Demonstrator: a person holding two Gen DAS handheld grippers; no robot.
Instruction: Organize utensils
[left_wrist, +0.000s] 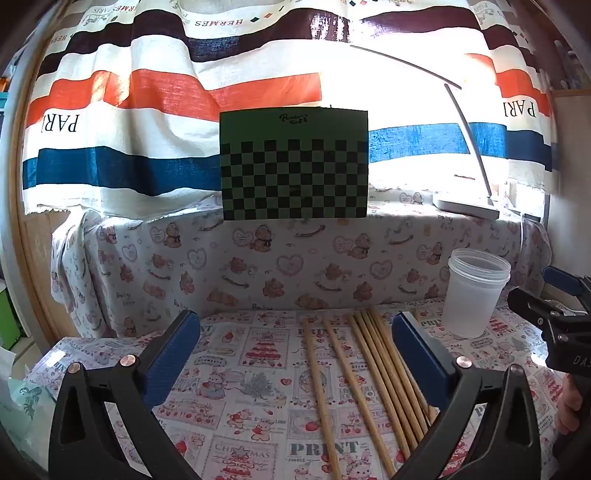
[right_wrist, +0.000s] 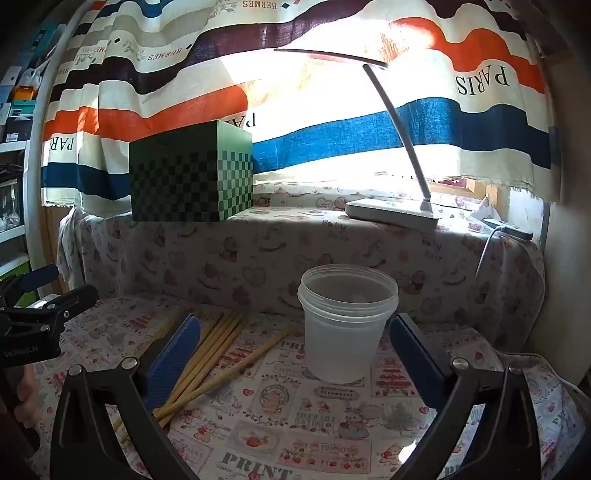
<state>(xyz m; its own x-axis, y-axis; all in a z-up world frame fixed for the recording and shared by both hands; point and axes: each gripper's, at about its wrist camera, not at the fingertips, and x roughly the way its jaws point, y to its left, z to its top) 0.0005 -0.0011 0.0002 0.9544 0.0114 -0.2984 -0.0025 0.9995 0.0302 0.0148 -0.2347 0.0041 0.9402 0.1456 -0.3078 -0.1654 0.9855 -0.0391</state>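
Note:
Several wooden chopsticks (left_wrist: 373, 373) lie side by side on the printed tablecloth (left_wrist: 236, 369); they also show in the right wrist view (right_wrist: 218, 354). A translucent plastic cup (left_wrist: 474, 293) stands upright and empty to their right, seen close in the right wrist view (right_wrist: 345, 321). My left gripper (left_wrist: 295, 350) is open and empty, above the cloth, with its right finger over the chopstick bundle. My right gripper (right_wrist: 295, 354) is open and empty, its fingers on either side of the cup, just in front of it. Each gripper shows at the edge of the other's view.
A raised ledge (left_wrist: 295, 258) covered in bear-print cloth runs behind the table. On it stand a green checkered box (left_wrist: 293, 164) and a white desk lamp (right_wrist: 391, 212). A striped curtain (left_wrist: 147, 110) hangs behind. A white cable (right_wrist: 487, 247) hangs at the right.

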